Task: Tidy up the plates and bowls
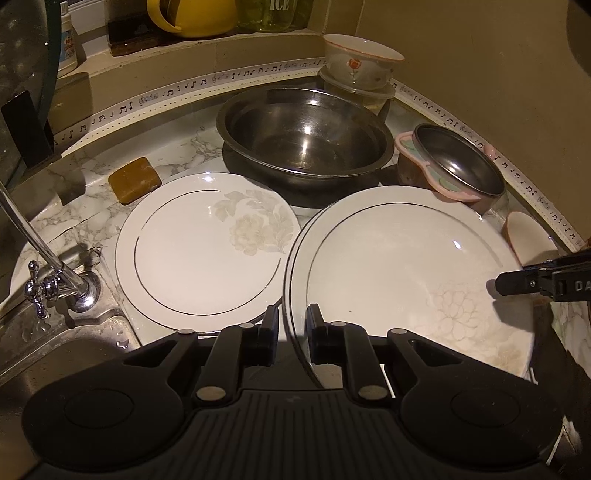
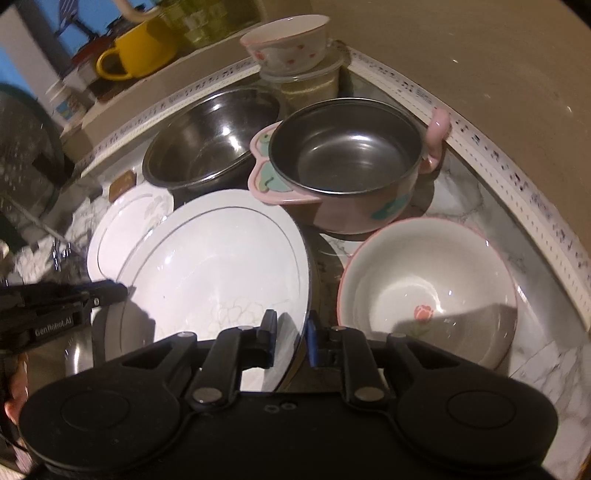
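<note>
the left gripper (image 1: 292, 325) and right gripper (image 2: 291, 328) are each pinching opposite rims of a glossy white floral plate (image 1: 399, 273), tilted over the marble counter (image 1: 74, 218). "genrobot.ai" is showing on the left gripper's side. a matching plate (image 1: 199, 251) is lying flat beside it, steel bowls behind.

A brown bar of soap (image 1: 135, 180) is lying on the marble tabletop (image 1: 62, 221), near the back. A chrome tap (image 1: 55, 284) is standing at the corner of the steel sink (image 1: 55, 354) and its spout is leaning up to the left. A white strip with music notes (image 1: 177, 90) is running along the foot of the wall. On the ledge above, a yellow mug (image 1: 192, 16) is sitting beside a glass jar (image 1: 273, 14), and a white tub (image 1: 68, 44) is standing further left.
</note>
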The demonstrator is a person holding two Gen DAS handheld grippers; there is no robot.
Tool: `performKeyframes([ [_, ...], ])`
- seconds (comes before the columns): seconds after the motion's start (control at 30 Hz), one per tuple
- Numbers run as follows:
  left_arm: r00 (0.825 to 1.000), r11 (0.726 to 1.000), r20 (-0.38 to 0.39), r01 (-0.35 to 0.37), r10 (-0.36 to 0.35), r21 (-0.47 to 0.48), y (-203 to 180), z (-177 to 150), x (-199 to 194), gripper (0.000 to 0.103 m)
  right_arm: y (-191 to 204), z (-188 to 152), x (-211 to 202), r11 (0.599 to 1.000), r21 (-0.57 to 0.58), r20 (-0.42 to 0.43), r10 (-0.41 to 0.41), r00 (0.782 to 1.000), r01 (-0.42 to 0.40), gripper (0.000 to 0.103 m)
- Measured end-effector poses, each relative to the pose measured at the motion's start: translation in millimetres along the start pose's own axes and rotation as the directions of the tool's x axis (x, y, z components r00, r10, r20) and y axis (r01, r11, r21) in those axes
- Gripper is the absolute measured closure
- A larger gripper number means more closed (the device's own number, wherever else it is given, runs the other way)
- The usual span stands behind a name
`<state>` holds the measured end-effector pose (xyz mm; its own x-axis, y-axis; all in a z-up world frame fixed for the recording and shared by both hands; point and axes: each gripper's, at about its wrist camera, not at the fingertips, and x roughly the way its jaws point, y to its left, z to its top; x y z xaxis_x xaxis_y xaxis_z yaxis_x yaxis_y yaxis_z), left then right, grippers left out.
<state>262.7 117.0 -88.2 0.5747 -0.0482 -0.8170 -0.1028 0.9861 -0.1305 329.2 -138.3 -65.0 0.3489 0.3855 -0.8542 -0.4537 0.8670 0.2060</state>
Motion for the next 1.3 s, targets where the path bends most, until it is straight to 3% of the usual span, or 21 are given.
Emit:
performKeyframes([
  [0.1, 1.0, 1.0, -0.002, -0.011, 0.011, 0.008, -1.1, 1.6, 0.4, 0.088, 6.0, 2.2, 1.5, 0.995, -0.083, -0.014, -0.057, 0.998, 0.055, 0.085],
  [0.2, 1.0, 1.0, -0.007, 0.0, 0.0, -0.005, 1.8, 1.7, 0.9, 0.088, 7.2, 2.9, 5.1, 0.993, -0.105, -0.025, -0.062, 0.998, 0.059, 0.088],
  [0.37, 1.0, 1.0, -0.012, 0.0, 0.0, 0.0, 0.8, 2.4, 0.9, 0.088, 9.5, 2.5, 2.9, 0.99, -0.123, -0.017, -0.069, 0.997, 0.067, 0.085],
  [0.47, 1.0, 1.0, -0.014, 0.006, -0.006, -0.012, 2.7, 3.1, 0.5, 0.088, 8.2, 1.2, 0.6, 0.991, -0.117, -0.025, -0.069, 0.997, 0.066, 0.081],
  [0.77, 0.996, 0.991, -0.039, 0.079, -0.084, -0.106, 17.6, -3.4, -5.2, 0.086, 1.4, -17.4, -3.1, 1.0, -0.019, -0.032, 0.015, 0.999, -0.016, 0.053],
  [0.9, 0.993, 0.986, -0.048, 0.099, -0.106, -0.135, 20.6, -3.6, -3.2, 0.084, 0.1, -21.1, 1.0, 0.999, 0.017, -0.026, 0.034, 0.999, -0.033, 0.053],
  [1.0, 0.987, 0.974, -0.057, 0.14, -0.152, -0.177, 22.4, -6.5, 0.2, 0.068, -1.7, -21.0, 6.4, 0.998, 0.05, -0.021, 0.045, 0.999, -0.043, 0.053],
  [1.3, 0.987, 0.974, -0.05, 0.141, -0.151, -0.177, 12.8, -4.1, 6.4, 0.067, -3.9, -24.3, 8.1, 0.99, 0.116, -0.002, 0.082, 0.997, -0.081, 0.057],
])
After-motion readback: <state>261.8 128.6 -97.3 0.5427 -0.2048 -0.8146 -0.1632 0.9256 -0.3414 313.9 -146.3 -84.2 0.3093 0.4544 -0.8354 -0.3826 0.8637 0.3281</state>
